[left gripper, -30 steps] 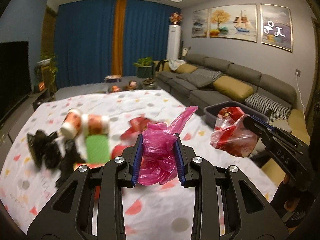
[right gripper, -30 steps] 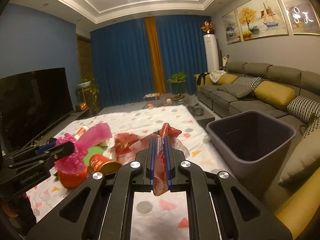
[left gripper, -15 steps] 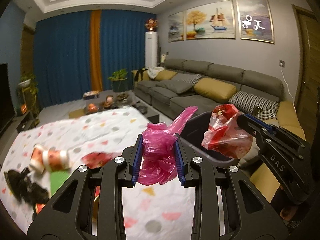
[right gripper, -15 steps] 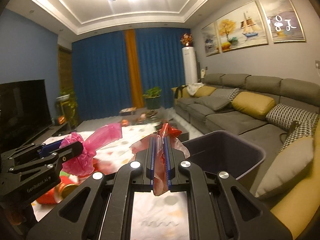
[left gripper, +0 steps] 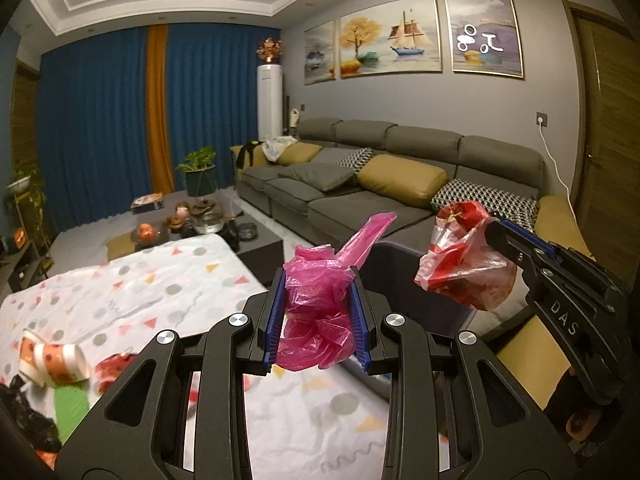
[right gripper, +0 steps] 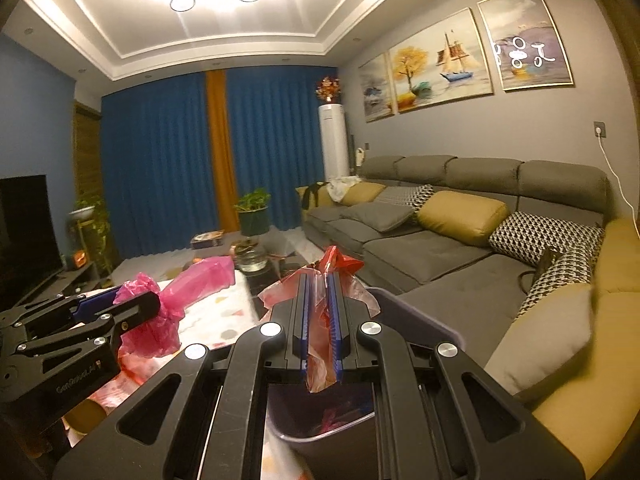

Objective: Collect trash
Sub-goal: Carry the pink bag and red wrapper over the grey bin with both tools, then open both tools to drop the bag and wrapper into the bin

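Observation:
My left gripper [left gripper: 318, 312] is shut on a crumpled pink plastic bag [left gripper: 320, 300], held in the air at the near rim of the dark grey trash bin [left gripper: 416, 296]. My right gripper [right gripper: 320, 320] is shut on a clear-and-red plastic bag [right gripper: 324, 356], held over the bin's opening [right gripper: 320, 416]. In the left wrist view the right gripper [left gripper: 496, 236] and its red bag [left gripper: 464, 272] hang above the bin. In the right wrist view the left gripper [right gripper: 120, 300] and pink bag [right gripper: 168, 304] are at the left.
A table with a white patterned cloth [left gripper: 132, 292] holds paper cups [left gripper: 52, 360], a green item [left gripper: 72, 404] and black scraps [left gripper: 20, 416] at its left. A grey sofa [left gripper: 392, 184] with cushions lies behind the bin. A coffee table [left gripper: 192, 228] stands farther back.
Both grippers have swung right from over the table to the bin, each carrying its bag. The right gripper now hangs over the bin's opening.

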